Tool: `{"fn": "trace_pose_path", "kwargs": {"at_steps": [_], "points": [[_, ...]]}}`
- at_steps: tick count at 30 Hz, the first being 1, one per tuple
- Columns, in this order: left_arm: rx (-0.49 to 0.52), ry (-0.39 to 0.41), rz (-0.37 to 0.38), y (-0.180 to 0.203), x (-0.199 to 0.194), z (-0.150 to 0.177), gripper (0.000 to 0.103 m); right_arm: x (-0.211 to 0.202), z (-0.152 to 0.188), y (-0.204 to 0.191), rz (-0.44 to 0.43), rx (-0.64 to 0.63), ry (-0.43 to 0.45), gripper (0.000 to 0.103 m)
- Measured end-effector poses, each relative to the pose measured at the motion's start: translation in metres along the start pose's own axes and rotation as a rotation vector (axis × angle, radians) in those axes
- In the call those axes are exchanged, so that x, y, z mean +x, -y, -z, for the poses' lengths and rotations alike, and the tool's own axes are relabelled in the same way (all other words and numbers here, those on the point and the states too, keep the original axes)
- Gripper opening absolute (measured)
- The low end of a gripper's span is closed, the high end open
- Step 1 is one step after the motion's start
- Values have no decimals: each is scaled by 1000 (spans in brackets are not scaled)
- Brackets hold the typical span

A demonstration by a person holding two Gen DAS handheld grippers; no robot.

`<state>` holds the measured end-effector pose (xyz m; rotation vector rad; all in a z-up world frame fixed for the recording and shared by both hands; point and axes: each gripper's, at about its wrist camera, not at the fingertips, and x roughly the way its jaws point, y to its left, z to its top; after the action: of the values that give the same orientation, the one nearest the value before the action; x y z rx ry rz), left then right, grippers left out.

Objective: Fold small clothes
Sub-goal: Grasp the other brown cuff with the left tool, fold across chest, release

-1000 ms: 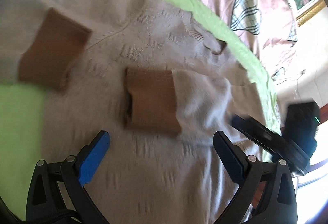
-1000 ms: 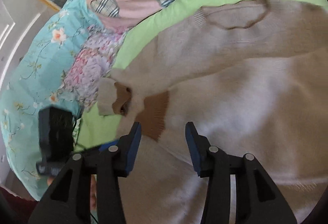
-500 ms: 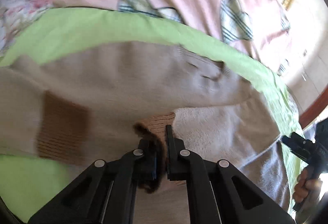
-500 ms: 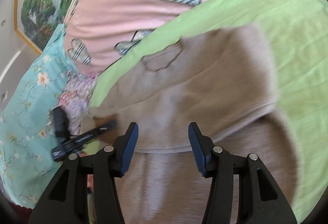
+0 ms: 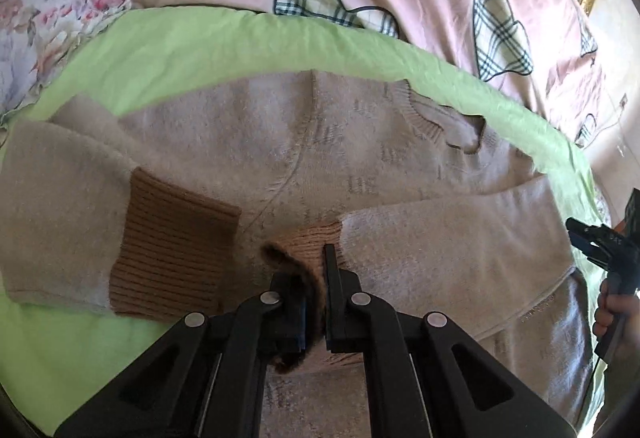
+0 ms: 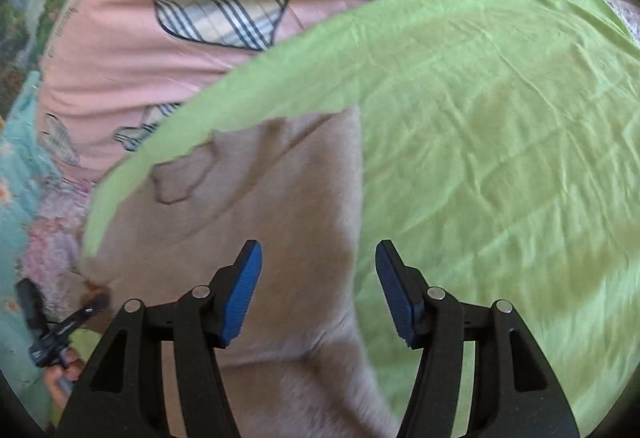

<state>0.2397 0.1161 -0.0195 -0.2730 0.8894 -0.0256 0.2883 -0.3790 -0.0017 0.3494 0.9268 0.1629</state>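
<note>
Pinching the brown ribbed cuff point(image 5: 310, 238) of a beige knitted sweater point(image 5: 360, 157) with the left gripper point(image 5: 316, 302).
Right gripper point(image 6: 318, 290) opening, nothing clasped, sweater edge directly beneath, on green sheet point(image 6: 500, 117).

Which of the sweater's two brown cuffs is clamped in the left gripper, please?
The cuff of the sleeve coming from the right in the left wrist view, bunched in the shut left gripper. The other cuff lies flat and untouched on the sweater.
</note>
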Motion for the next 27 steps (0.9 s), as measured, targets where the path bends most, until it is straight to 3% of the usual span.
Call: {"fn": "trace_pose_path", "kwargs": {"at_steps": [3, 5, 6, 9, 12, 16, 18, 22, 25, 27], "points": [[-12, -13, 1, -4, 5, 0, 4, 24, -3, 0, 27, -28, -65, 60], [14, -3, -8, 2, 3, -1, 4, 28, -4, -5, 17, -74, -81, 18], [32, 9, -14, 6, 1, -1, 4, 27, -4, -7, 12, -79, -74, 11], [64, 16, -48, 14, 5, -5, 4, 15, -7, -8, 38, -92, -20, 11], [66, -17, -91, 8, 17, -1, 8, 25, -4, -3, 58, -66, -57, 13], [43, -24, -84, -9, 3, 13, 16, 9, 0, 0, 59, -19, -39, 46], [34, -6, -93, -16, -14, 21, 16, -12, 6, -1, 20, 2, 11, 54], [37, 24, -109, -27, -41, 35, 16, -33, 26, -15, -51, -9, 27, 56], [62, 38, -114, -29, -51, 38, 18, -37, 51, -31, -124, -14, -18, 56], [76, 40, -128, -29, -53, 36, 26, -36, 67, -43, -158, -20, -50, 56]]}}
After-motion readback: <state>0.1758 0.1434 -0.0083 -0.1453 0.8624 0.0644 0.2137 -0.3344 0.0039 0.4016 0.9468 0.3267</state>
